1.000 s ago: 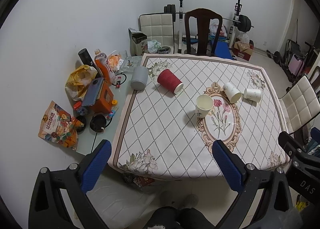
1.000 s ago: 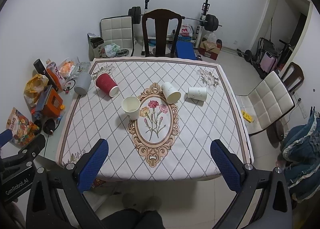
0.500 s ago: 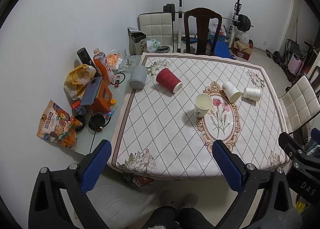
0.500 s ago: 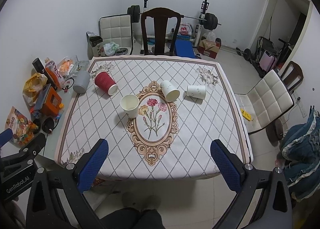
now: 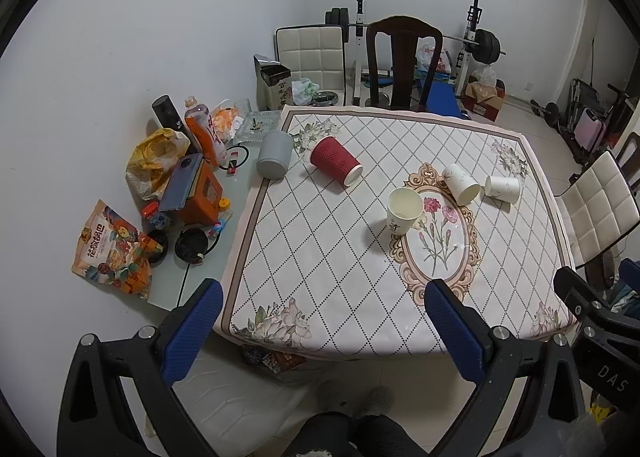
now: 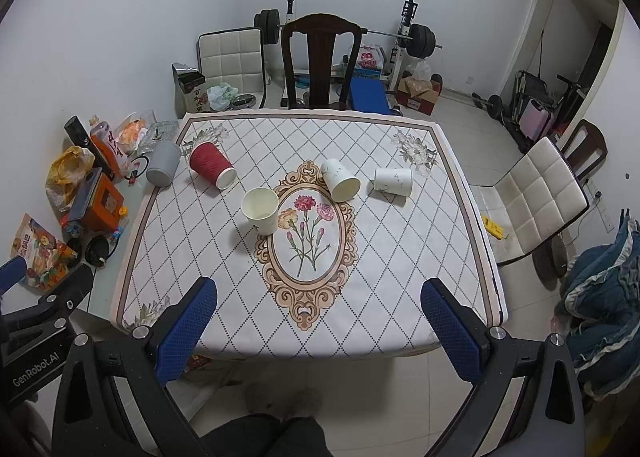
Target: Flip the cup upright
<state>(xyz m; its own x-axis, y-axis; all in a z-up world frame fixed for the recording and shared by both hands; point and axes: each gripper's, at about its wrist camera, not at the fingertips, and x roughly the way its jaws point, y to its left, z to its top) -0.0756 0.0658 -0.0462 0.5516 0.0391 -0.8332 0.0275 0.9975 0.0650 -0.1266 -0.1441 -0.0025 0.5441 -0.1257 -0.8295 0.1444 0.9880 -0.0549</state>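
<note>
Both grippers hang spread and empty off the near edge of the bench (image 6: 400, 321): the left gripper (image 5: 320, 331) and the right gripper (image 6: 318, 327); over the last second the view has only drifted slightly and no cup has shifted, so the task stands as it did. Nearest stands a cream cup (image 6: 260, 210), upright, mouth up; beyond it four cups lie on their sides: two white cups (image 6: 340, 180) (image 6: 393, 181) to the right, a red cup (image 6: 211, 165) and a grey cup (image 6: 163, 168) at the far left.
</note>
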